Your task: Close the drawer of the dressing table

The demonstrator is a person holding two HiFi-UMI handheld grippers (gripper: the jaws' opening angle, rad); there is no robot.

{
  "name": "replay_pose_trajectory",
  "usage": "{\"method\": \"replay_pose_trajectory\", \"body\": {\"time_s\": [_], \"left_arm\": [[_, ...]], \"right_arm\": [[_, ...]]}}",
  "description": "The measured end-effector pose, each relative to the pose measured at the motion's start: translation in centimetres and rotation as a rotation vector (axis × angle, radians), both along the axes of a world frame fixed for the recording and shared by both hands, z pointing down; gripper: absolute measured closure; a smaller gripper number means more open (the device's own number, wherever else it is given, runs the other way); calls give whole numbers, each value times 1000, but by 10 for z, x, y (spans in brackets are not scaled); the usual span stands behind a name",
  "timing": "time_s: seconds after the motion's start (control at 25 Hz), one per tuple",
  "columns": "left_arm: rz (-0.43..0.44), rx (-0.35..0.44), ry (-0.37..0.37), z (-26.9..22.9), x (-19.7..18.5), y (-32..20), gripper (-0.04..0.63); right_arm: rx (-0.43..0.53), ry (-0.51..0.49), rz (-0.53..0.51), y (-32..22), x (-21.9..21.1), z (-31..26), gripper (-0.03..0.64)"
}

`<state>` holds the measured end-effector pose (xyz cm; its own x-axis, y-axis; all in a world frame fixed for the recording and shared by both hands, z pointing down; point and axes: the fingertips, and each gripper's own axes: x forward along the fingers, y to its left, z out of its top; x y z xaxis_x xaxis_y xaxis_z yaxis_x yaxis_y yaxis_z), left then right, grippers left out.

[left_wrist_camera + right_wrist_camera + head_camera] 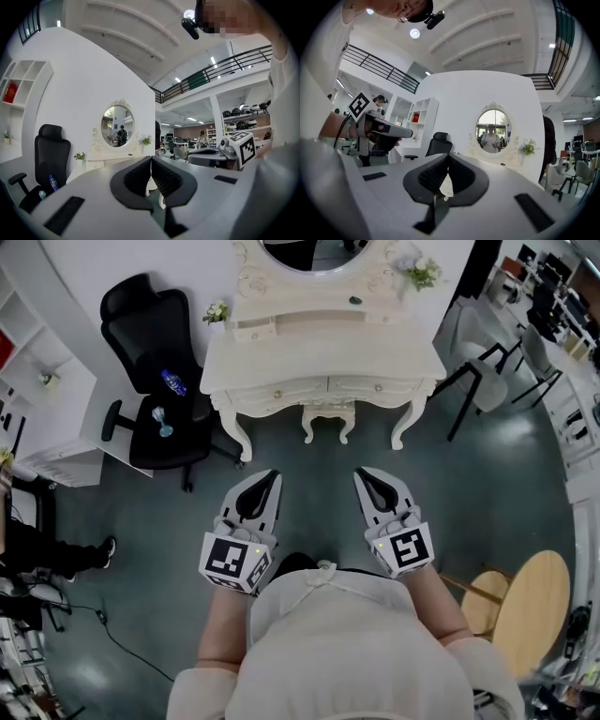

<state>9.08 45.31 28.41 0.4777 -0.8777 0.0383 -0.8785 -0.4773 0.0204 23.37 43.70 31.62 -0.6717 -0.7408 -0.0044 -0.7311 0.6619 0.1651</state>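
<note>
Both tongs point level ahead of me, jaws pressed together with nothing between them. I have the left gripper point(273, 474) at 7 o'clock of the head view's centre and the right gripper point(362, 474) at 5 o'clock, apart from each other. I see the dressing table point(323, 371) at 12 o'clock, well clear of both tips. Its drawer fronts point(323, 388) run along the near edge, and I can't tell whether either stands out. At 10 o'clock, beside the table, sits a black office chair point(155, 381).
</note>
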Motion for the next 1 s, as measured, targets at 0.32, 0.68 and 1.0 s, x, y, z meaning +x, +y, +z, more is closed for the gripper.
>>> {"method": "replay_pose_trajectory", "body": {"time_s": [0.32, 0.68, 1.0], "left_arm": [[-58, -30, 46, 3, -13, -28, 247], [-61, -85, 29, 28, -42, -98, 247], [-52, -130, 3, 48, -98, -210, 247]], "right_arm": [[-45, -23, 0, -22, -1, 8, 611], [-68, 17, 26, -94, -23, 19, 611], [-108, 60, 45, -201, -76, 30, 611]]}}
